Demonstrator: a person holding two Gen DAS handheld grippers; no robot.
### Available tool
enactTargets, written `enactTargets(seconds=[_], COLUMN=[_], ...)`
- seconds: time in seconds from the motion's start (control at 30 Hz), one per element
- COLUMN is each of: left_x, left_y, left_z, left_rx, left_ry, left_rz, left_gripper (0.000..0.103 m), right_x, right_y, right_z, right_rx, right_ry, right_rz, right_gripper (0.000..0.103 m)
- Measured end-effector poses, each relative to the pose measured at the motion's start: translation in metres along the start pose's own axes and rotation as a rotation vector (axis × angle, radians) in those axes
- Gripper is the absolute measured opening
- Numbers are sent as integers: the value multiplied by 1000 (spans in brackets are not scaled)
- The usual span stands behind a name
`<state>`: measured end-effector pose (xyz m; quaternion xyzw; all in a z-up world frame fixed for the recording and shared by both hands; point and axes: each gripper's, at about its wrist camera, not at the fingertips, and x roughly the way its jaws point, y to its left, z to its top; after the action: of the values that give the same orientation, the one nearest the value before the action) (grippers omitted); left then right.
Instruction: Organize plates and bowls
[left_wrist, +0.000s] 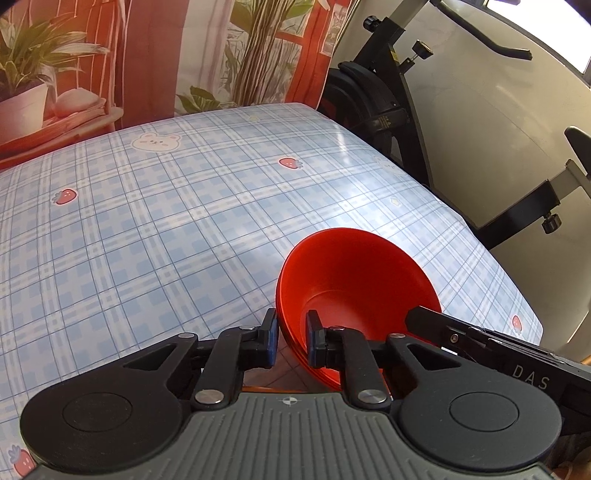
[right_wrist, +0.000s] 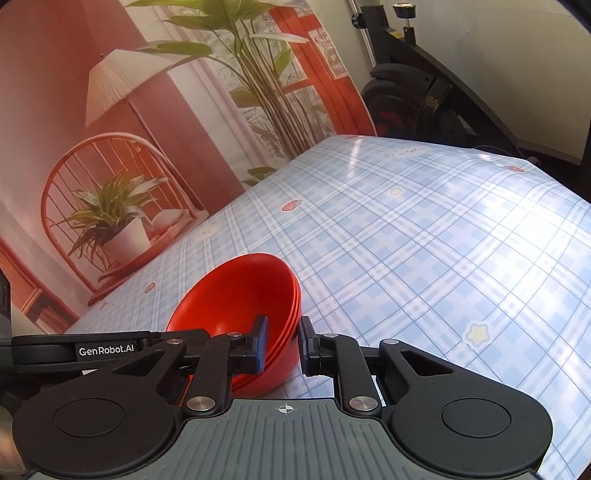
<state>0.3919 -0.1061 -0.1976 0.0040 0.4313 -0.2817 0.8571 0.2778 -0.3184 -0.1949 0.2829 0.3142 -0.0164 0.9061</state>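
A stack of red bowls (left_wrist: 354, 291) is held tilted at the near edge of the table. My left gripper (left_wrist: 291, 339) straddles the stack's left rim, one finger inside and one outside, closed on it. In the right wrist view the same stack of red bowls (right_wrist: 240, 306) shows about three nested rims. My right gripper (right_wrist: 282, 343) straddles its right rim, one finger inside, one outside, closed on it. Each gripper's body shows in the other's view, on the opposite side of the stack.
The table (left_wrist: 166, 229) carries a blue plaid cloth with strawberry and bear prints. A printed backdrop (right_wrist: 147, 129) of plants and a chair hangs behind it. A black exercise bike (left_wrist: 406, 92) stands off the table's far right side.
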Motion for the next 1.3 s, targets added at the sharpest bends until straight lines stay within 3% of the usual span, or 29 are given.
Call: enactTargets(seconds=[0.17,0.53,0.83,1.3], left_x=[-11,-54,-92,-123], left_y=[-3,-7,0,26], left_z=[4,11,-8,-46], left_rx=[-3,-3,8,-76], left_ry=[-13,-88,-126,-129], left_rz=[6,-5,7,-9], left_gripper=[16,16,18,19], right_x=[-3,-27,-44,-57], right_y=[7,33,62,100], right_z=[4,20,14,-13], right_rx=[4,-26,-77,-169], right_ry=[15,-54,-48,27], right_rz=[-27,-23,0,14], right_gripper=[14,14,14,14])
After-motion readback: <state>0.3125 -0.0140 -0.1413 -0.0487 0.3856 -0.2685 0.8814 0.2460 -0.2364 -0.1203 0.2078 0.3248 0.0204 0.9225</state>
